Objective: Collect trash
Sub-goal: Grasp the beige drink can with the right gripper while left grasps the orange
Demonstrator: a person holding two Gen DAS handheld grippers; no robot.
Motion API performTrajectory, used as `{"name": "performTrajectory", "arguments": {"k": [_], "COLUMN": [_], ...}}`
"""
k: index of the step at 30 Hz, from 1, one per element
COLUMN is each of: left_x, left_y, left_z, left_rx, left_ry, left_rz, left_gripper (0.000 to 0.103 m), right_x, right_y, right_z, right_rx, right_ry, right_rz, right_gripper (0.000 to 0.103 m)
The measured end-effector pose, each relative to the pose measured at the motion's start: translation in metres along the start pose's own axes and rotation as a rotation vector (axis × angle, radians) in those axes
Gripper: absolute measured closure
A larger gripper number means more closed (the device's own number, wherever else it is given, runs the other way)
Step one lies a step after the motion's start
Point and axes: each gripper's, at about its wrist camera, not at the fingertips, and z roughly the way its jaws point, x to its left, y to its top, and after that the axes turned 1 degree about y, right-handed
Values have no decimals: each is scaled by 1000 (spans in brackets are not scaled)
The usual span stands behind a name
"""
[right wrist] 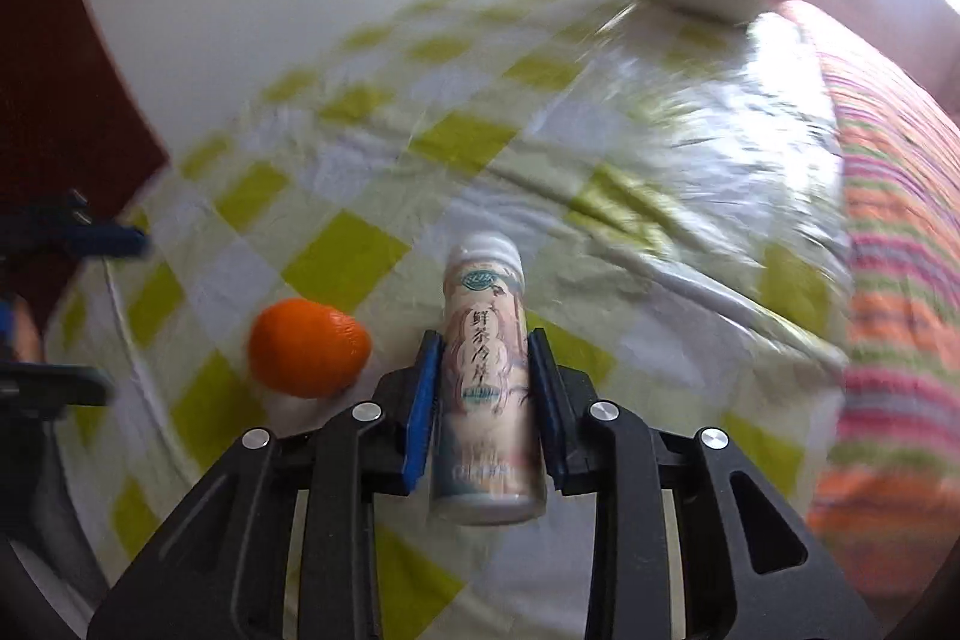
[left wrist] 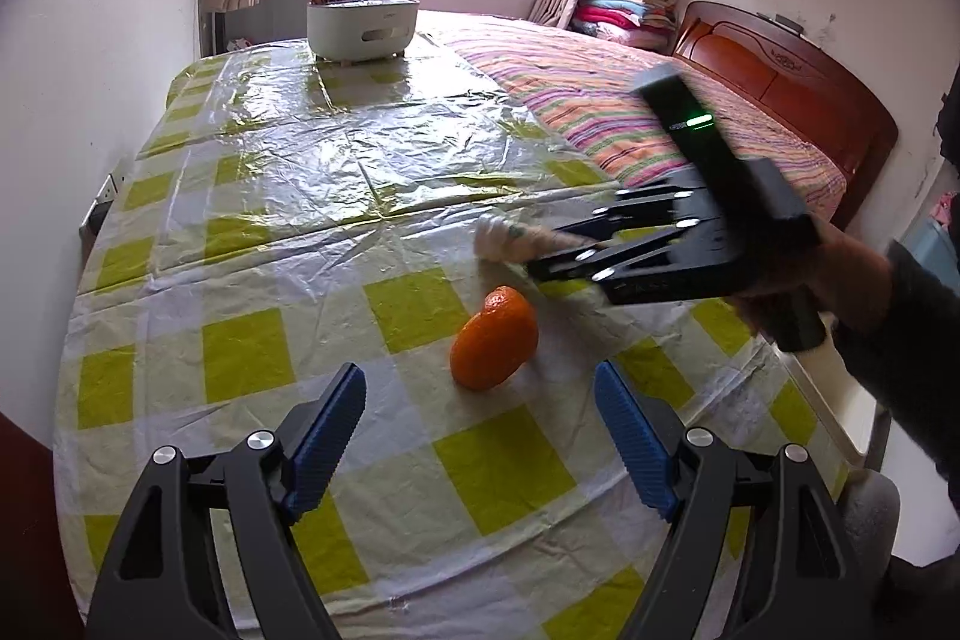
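Nearest in the left wrist view: left gripper [left wrist: 480, 430], blue pads [left wrist: 327, 445] spread wide with nothing between them, hovering over the checked tablecloth [left wrist: 252, 196]. Just beyond the pads, an orange [left wrist: 493, 338] lying on the cloth, untouched.

Past the orange, to the right: right gripper [left wrist: 543, 256], held in a hand [left wrist: 840, 274] with a dark sleeve, reaching in low over the table. Closed around a small bottle [left wrist: 510, 239] with a white cap, lying on its side on the cloth.

In the right wrist view: same right gripper [right wrist: 483, 388], blue pads [right wrist: 420, 400] pressed on both sides of the bottle [right wrist: 486, 370], cap pointing away, printed label facing up. Orange [right wrist: 309, 346] just left of it, apart from the pad.

Farther back: a white bin [left wrist: 362, 25] at the table's far edge, with pencil-like sticks poking out. To the right, a bed with a striped cover [left wrist: 600, 100].
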Motion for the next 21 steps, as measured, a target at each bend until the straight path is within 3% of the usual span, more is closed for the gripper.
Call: {"name": "performTrajectory", "arguments": {"k": [7, 13, 16, 21], "left_x": [-10, -7, -5, -7], "left_y": [12, 20, 22, 22], "left_z": [24, 60, 74, 84], "left_rx": [23, 84, 110, 140], "left_ry": [10, 64, 89, 48], "left_rz": [-8, -84, -112, -138], "left_gripper": [27, 27, 47, 53], "right_x": [13, 29, 37, 38], "right_y": [-62, -106, -115, -131], "right_z": [-80, -111, -116, -128], "right_rx": [-299, -414, -445, -483], "right_ry": [42, 88, 83, 104], "right_rz": [164, 277, 299, 335], "right_gripper": [75, 75, 75, 75]}}
